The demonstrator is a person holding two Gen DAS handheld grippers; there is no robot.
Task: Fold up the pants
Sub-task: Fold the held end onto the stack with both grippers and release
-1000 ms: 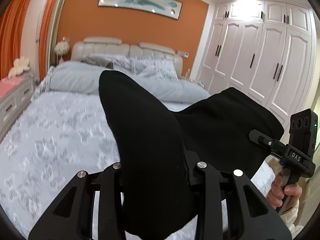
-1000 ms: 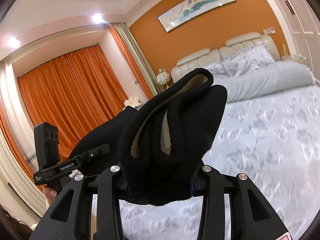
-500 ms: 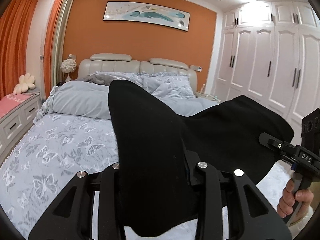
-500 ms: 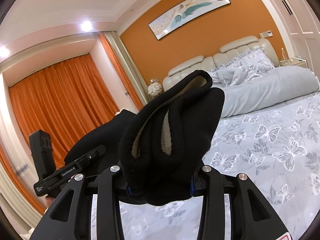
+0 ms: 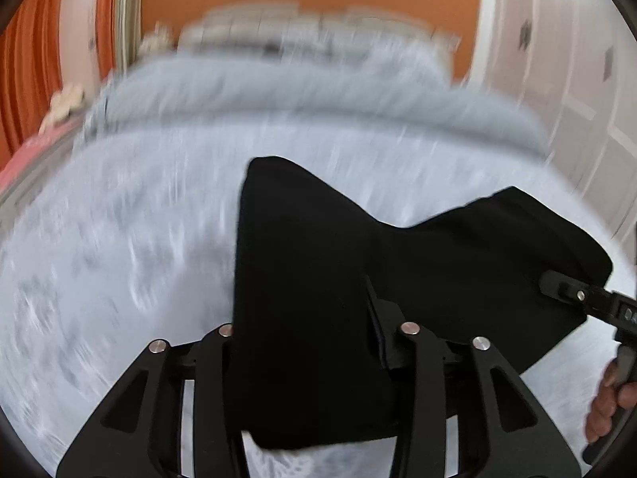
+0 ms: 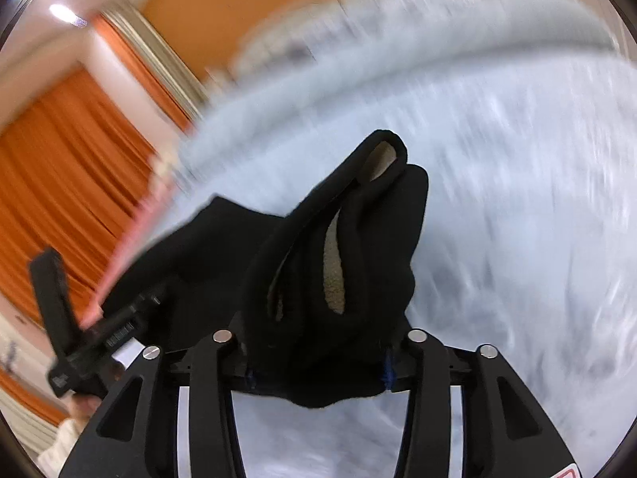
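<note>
Both views are heavily motion-blurred; only the grippers and the garment read sharply.

Key relation: the black pants [image 5: 318, 298] hang above the bed [image 5: 119, 239], strung between the 2 grippers. The held edge runs side to side from one gripper to the other, so the garment's long axis, judged from the hang, falls away below and toward the person, out of view. The bedspread lies ahead of and below both grippers, and both point down toward it. Neither hand is clearly nearer the bed; they appear level with each other. Whether any cloth already touches the bedspread cannot be told.

Left gripper [image 5: 314, 362]: a thick bunch of black cloth stands up between its fingers and fills the gap. The jaws have just been opening, with the cloth between them. The pads are hidden by the cloth, so a firm pinch cannot be confirmed.

Right gripper [image 6: 318, 366]: it carries a folded wad showing pale fleece lining [image 6: 334, 275]. Its jaws have likewise just been opening around the wad, which spans the gap between the fingers. Contact at the pads is not visible here either.

The other hand's gripper appears at the edge of each view, beside the same stretch of cloth.

Judgement: the garment is about to be laid on the bed, and the coming move depends on the held edge landing straight across it.
</note>
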